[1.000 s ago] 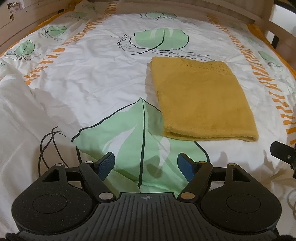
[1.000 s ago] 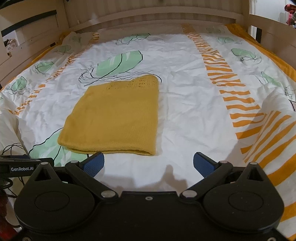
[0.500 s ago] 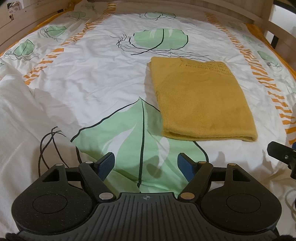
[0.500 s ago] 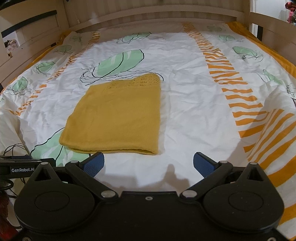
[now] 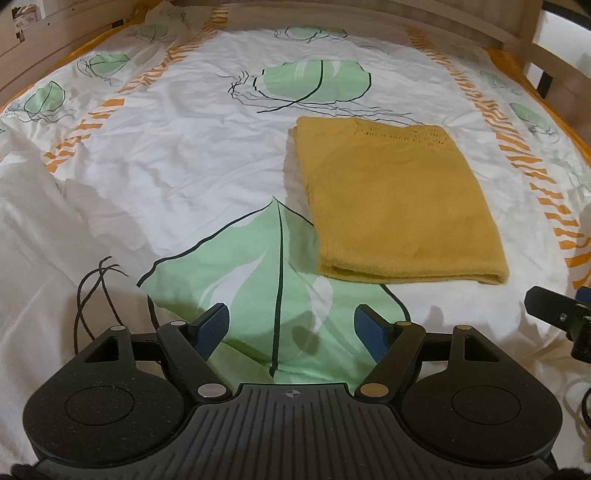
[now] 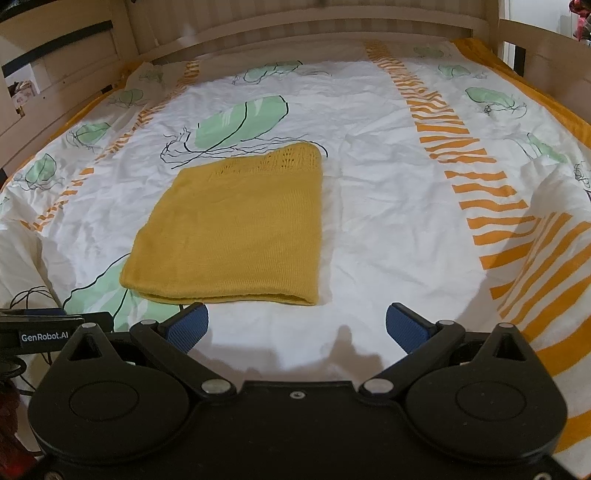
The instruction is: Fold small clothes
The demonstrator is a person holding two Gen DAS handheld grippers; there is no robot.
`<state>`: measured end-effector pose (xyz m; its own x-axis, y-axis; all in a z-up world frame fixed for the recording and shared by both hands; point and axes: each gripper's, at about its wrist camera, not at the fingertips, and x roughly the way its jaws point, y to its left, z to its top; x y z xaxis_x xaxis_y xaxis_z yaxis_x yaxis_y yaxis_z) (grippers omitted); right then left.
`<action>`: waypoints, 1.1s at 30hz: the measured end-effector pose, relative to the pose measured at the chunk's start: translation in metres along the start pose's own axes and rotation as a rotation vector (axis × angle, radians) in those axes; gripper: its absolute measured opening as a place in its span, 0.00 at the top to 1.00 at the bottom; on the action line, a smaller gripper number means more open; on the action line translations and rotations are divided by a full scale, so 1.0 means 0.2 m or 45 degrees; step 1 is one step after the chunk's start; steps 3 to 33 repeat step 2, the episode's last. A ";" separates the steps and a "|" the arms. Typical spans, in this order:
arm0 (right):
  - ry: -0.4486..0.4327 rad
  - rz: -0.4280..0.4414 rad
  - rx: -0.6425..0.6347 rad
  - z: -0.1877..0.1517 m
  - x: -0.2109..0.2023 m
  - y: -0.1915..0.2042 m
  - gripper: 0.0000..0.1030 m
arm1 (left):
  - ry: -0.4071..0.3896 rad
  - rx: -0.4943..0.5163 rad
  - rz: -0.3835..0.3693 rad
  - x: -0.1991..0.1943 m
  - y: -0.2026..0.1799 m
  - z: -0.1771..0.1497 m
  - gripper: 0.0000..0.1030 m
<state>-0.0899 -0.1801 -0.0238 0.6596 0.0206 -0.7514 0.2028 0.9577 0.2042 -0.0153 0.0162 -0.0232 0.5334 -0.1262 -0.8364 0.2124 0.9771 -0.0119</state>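
Observation:
A mustard-yellow knitted garment (image 5: 397, 201) lies folded into a flat rectangle on the bed, its folded edge toward me. It also shows in the right wrist view (image 6: 236, 229). My left gripper (image 5: 291, 328) is open and empty, held low over a green leaf print, short of the garment's near left corner. My right gripper (image 6: 297, 326) is open and empty, just short of the garment's near edge. The right gripper's tip shows at the right edge of the left wrist view (image 5: 554, 312).
The bed has a white cover (image 6: 388, 206) with green leaves and orange stripes. A wooden frame (image 6: 314, 26) runs along the far side and both ends. The cover bunches up at the near left (image 5: 26, 229). Black cables (image 5: 92, 295) lie at the left.
Both grippers have edged slightly forward toward the garment. The garment has not moved. Both jaws stay open.

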 end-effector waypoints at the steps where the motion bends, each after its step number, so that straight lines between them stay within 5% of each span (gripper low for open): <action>1: 0.002 0.000 0.002 0.00 0.00 0.00 0.01 | 0.000 0.002 -0.001 0.00 0.00 0.00 0.29; 33: 0.005 0.001 0.005 0.00 0.00 0.00 0.01 | 0.001 0.003 -0.002 0.00 0.00 0.00 0.29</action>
